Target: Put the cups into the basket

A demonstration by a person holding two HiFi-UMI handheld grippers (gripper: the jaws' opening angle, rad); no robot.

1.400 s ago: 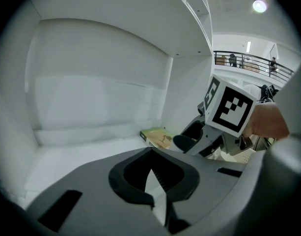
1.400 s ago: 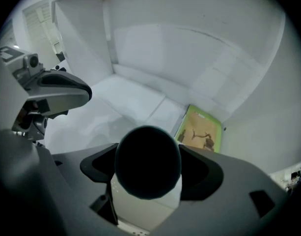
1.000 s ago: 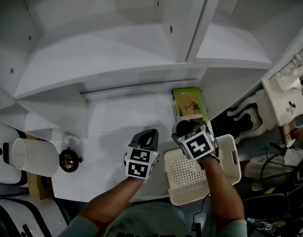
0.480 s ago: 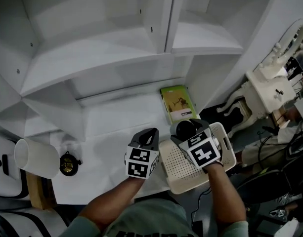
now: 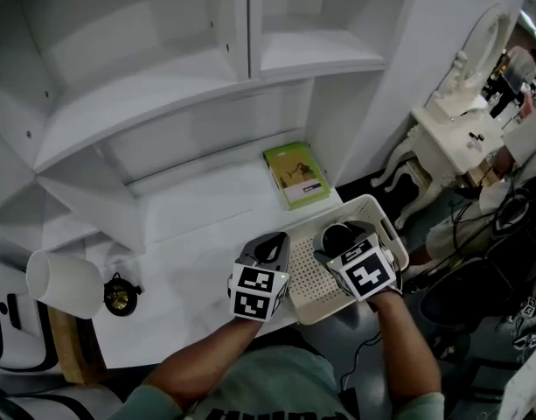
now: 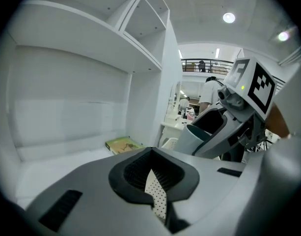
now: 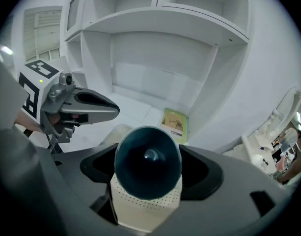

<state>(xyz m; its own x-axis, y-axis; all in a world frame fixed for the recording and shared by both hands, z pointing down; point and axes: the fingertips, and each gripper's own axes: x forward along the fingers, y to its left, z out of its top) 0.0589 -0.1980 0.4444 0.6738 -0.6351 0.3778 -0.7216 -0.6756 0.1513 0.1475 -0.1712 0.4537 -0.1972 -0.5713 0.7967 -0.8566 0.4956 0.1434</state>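
Change: the right gripper has come back from the green book and now hangs over the cream perforated plastic basket; release looks close.
Right gripper: clamped on the dark teal cup.
Left gripper: jaws drawn together, empty, beside the basket's left rim.
Room: bare basket floor beneath the cup; white shelf wall well ahead.

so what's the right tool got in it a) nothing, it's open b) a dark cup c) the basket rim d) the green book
b: in the right gripper view the right tool is shut on a dark cup, its mouth facing the camera, above the perforated basket; the green book lies on the desk.
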